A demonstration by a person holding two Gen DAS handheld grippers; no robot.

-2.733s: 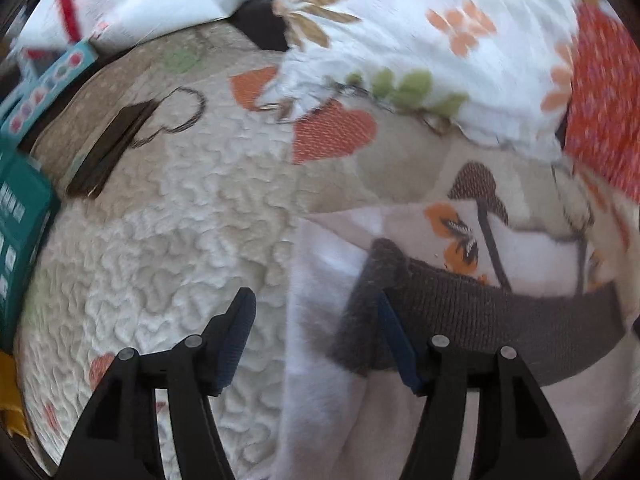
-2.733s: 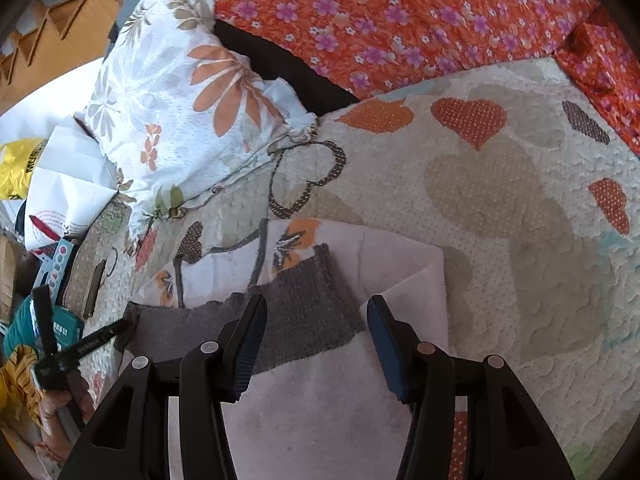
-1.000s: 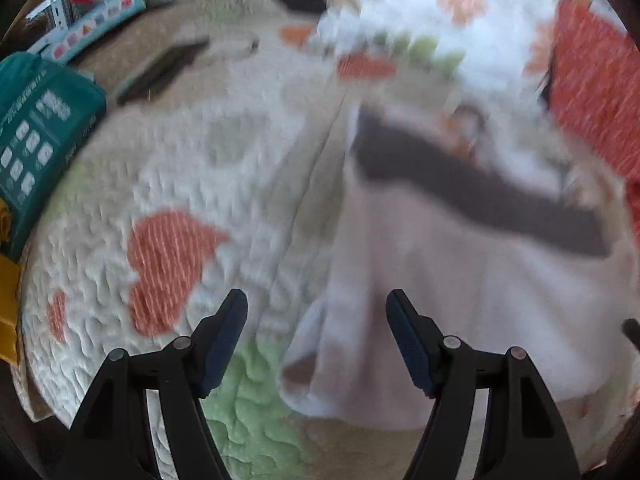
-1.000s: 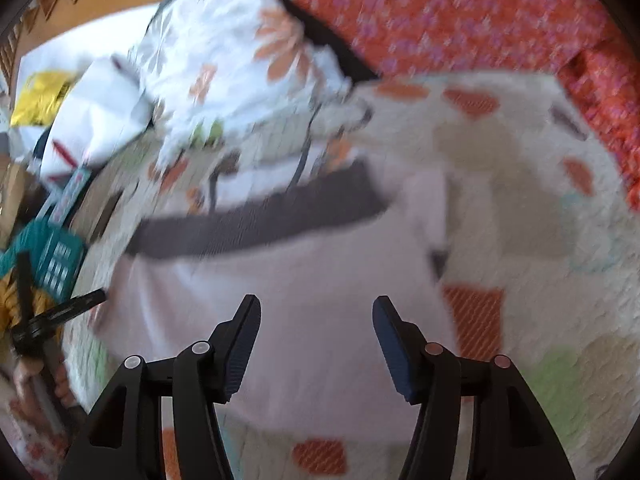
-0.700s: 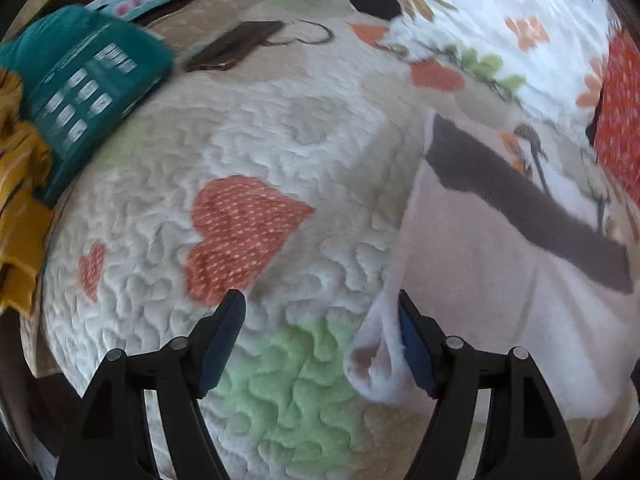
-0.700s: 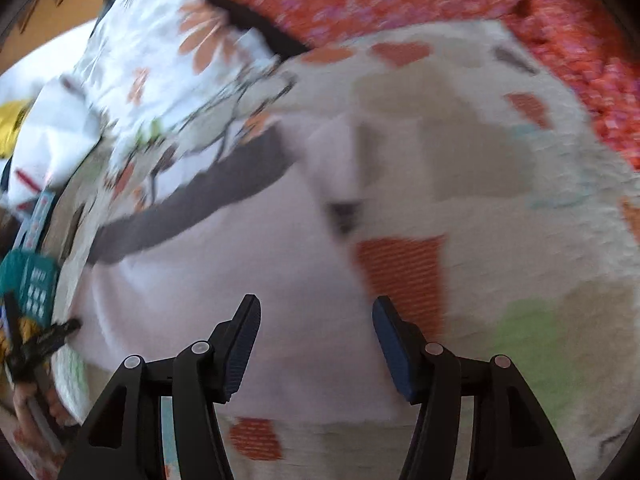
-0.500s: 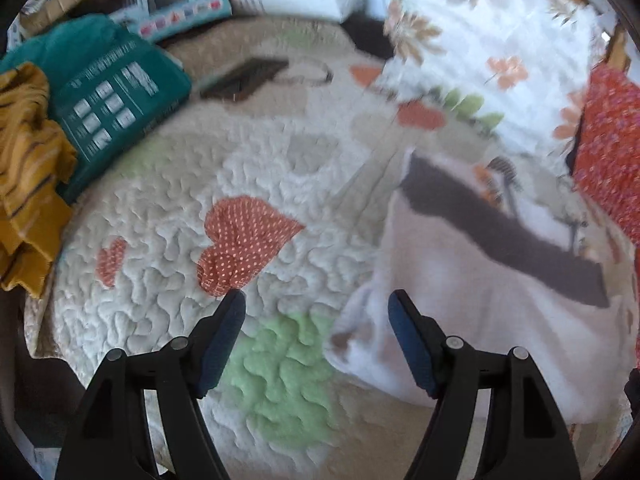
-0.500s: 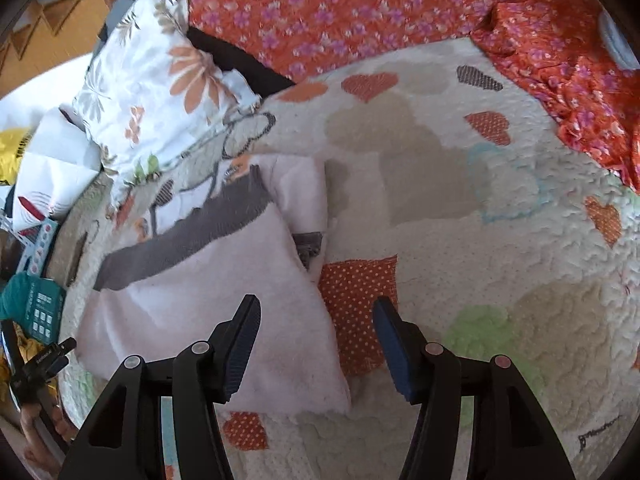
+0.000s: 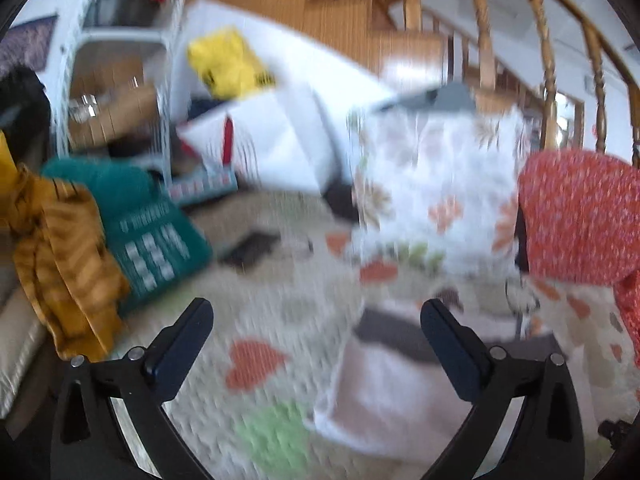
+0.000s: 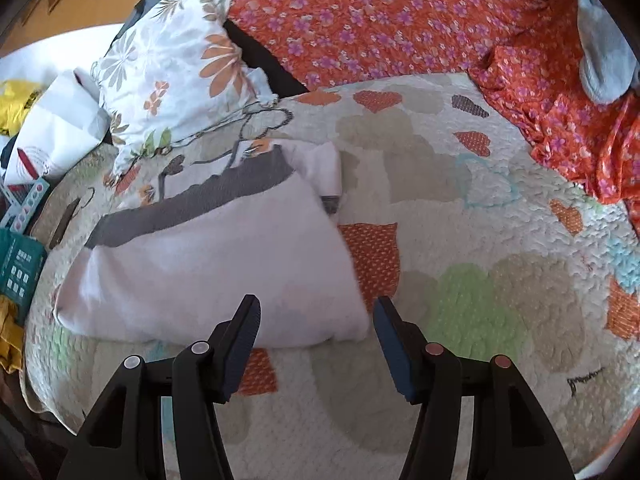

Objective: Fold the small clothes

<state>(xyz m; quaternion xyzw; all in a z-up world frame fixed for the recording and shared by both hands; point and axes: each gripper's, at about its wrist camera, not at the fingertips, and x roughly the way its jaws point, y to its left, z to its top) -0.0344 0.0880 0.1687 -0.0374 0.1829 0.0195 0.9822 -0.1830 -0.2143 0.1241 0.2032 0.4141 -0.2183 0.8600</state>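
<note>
A small pale pink garment [image 10: 208, 264] with a grey waistband lies folded on the quilted bedspread [image 10: 460, 208]. It also shows blurred in the left wrist view [image 9: 384, 396]. My right gripper [image 10: 316, 328] is open and empty, just short of the garment's near right corner. My left gripper [image 9: 316, 336] is open and empty, raised above the bed, with the garment below and to its right.
A floral pillow [image 10: 172, 68] and an orange flowered cloth [image 10: 380, 12] lie at the back of the bed. A teal box [image 9: 152, 236] and a mustard cloth [image 9: 64, 264] sit at the left edge. A wooden stair rail [image 9: 484, 32] stands behind.
Both grippers have let go of the garment's waistband and pulled back to its near edge. The left gripper has since tilted up, so its view now shows the room behind the bed.
</note>
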